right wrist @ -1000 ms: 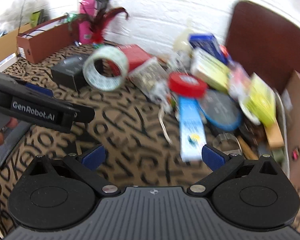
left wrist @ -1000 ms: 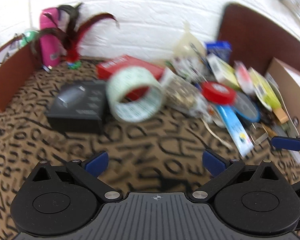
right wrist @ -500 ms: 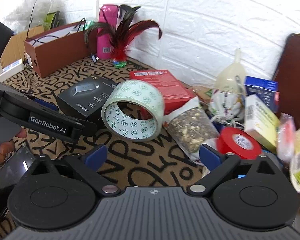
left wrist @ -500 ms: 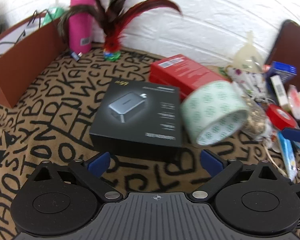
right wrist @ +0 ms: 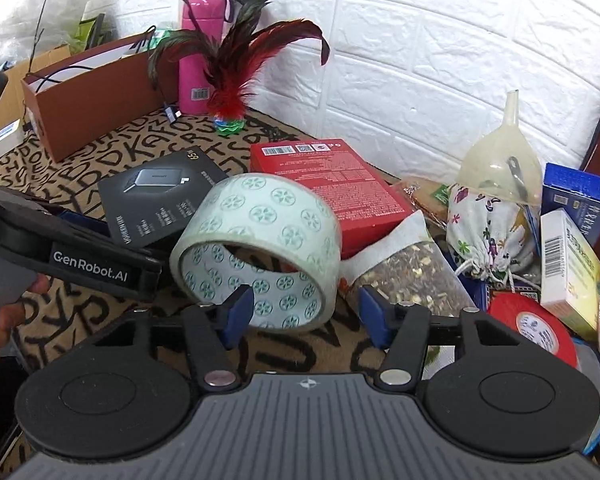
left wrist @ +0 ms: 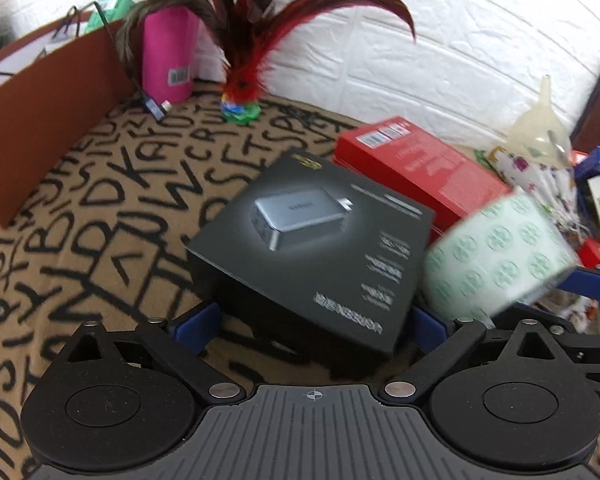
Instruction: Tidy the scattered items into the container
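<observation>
A black charger box (left wrist: pixel 312 248) lies on the letter-print cloth, its near corner between the wide-apart fingers of my left gripper (left wrist: pixel 313 328), which is open; the pads do not press on it. A pale green patterned tape roll (right wrist: pixel 260 252) leans against the black box (right wrist: pixel 160 196) and a red box (right wrist: pixel 328 184). My right gripper (right wrist: pixel 305 314) has the roll's lower rim between its jaws, which are closing; the left pad is at the roll, the right pad stands clear. The brown cardboard container (right wrist: pixel 92 92) stands at the far left.
A pink bottle (right wrist: pixel 200 52) and a feather shuttlecock (right wrist: pixel 232 92) stand by the white brick wall. To the right lie a funnel (right wrist: pixel 500 152), a floral pouch (right wrist: pixel 484 232), a seed bag (right wrist: pixel 404 276), red tape (right wrist: pixel 536 328) and small cartons. A hand (right wrist: pixel 4 320) holds the left gripper.
Both grippers moved left and closer to the items. The black box now sits between the left fingers. The right jaws have narrowed around the tape roll's lower rim.
</observation>
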Action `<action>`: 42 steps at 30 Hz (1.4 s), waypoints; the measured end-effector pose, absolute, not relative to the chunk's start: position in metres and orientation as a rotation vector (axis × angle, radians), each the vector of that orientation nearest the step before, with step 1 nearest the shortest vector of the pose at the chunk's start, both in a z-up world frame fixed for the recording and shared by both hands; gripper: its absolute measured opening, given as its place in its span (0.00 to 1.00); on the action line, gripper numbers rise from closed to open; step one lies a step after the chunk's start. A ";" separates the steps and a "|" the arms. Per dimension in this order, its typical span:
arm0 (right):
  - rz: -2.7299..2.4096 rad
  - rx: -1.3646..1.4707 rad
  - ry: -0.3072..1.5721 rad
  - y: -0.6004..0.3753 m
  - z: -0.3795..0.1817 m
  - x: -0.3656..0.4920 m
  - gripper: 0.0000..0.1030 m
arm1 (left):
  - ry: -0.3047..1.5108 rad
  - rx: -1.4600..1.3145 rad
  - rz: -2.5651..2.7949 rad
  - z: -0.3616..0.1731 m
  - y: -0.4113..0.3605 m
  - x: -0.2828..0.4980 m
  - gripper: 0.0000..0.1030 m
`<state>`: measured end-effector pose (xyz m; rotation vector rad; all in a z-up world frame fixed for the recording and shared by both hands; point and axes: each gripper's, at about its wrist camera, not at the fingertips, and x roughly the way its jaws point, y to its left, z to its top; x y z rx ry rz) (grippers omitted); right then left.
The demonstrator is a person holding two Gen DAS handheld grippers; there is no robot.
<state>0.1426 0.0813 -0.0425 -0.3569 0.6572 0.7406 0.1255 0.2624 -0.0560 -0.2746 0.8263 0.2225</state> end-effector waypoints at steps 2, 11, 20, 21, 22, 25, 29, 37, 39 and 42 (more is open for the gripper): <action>0.749 -0.353 0.655 0.083 -0.044 0.145 0.36 | 0.817 -0.282 0.213 -0.055 0.264 0.126 0.99; 0.762 -0.319 0.667 0.066 -0.036 0.145 0.12 | 0.820 -0.282 0.142 -0.050 0.256 0.126 0.45; 0.763 -0.308 0.725 0.008 -0.025 0.111 0.13 | 0.869 -0.292 -0.003 -0.048 0.219 0.104 0.24; 0.757 -0.311 0.727 0.000 -0.023 0.105 0.13 | 0.869 -0.284 -0.015 -0.046 0.213 0.100 0.36; 0.751 -0.306 0.736 -0.010 -0.021 0.101 0.15 | 0.864 -0.275 -0.023 -0.043 0.207 0.095 0.36; 0.742 -0.270 0.767 -0.031 -0.017 0.098 0.24 | 0.841 -0.236 -0.001 -0.035 0.199 0.088 0.59; 0.687 -0.265 0.728 -0.041 -0.011 0.094 0.52 | 0.770 -0.225 0.078 -0.018 0.208 0.085 0.82; 0.701 -0.287 0.681 -0.035 -0.008 0.093 0.76 | 0.729 -0.111 0.091 -0.009 0.238 0.127 0.99; 0.698 -0.290 0.696 -0.033 -0.012 0.095 0.76 | 0.739 -0.088 0.096 -0.015 0.243 0.138 0.99; 0.692 -0.309 0.712 -0.029 -0.017 0.099 0.76 | 0.767 -0.088 0.061 -0.024 0.253 0.155 1.00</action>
